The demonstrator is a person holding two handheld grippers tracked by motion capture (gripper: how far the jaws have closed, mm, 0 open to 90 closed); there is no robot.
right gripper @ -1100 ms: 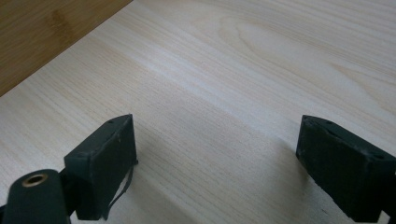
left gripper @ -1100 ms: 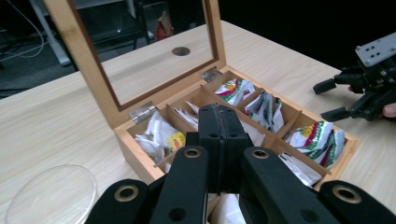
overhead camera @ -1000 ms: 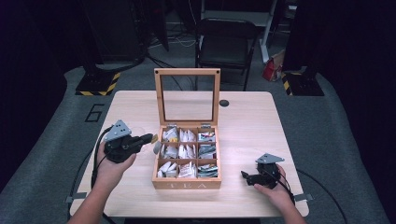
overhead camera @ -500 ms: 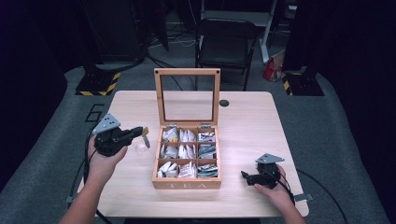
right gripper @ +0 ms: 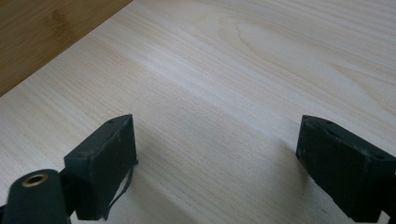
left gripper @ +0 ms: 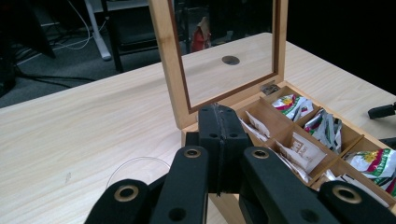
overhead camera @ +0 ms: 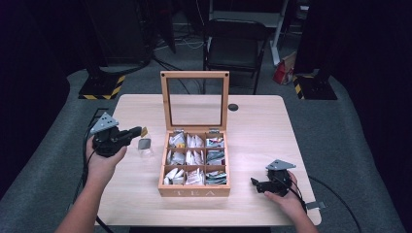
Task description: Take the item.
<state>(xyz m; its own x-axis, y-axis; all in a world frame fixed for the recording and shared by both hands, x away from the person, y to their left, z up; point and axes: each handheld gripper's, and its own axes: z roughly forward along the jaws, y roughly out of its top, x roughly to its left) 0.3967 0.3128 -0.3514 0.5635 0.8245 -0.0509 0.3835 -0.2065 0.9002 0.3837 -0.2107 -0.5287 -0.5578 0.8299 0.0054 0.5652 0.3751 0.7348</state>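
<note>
L gripper (overhead camera: 137,132) is held over the table (overhead camera: 252,116) left of the wooden tea box (overhead camera: 194,187), jaws pressed together on a tea bag (overhead camera: 144,143) that hangs from the tips by its string. Box lid (overhead camera: 194,99) is stood upright, compartments packed w/ sachets. R gripper (overhead camera: 256,183) is rested near the box's front right corner, jaws spread wide, nothing gripped.

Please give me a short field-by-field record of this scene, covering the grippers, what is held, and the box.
left gripper: shut on tea bag, left of tea box, above table
tea bag: hangs below the left jaws, clear of the box
right gripper: open, holds nothing, low over table right of box
tea box: lid upright, nine compartments with tea bags
table: light wood
</note>
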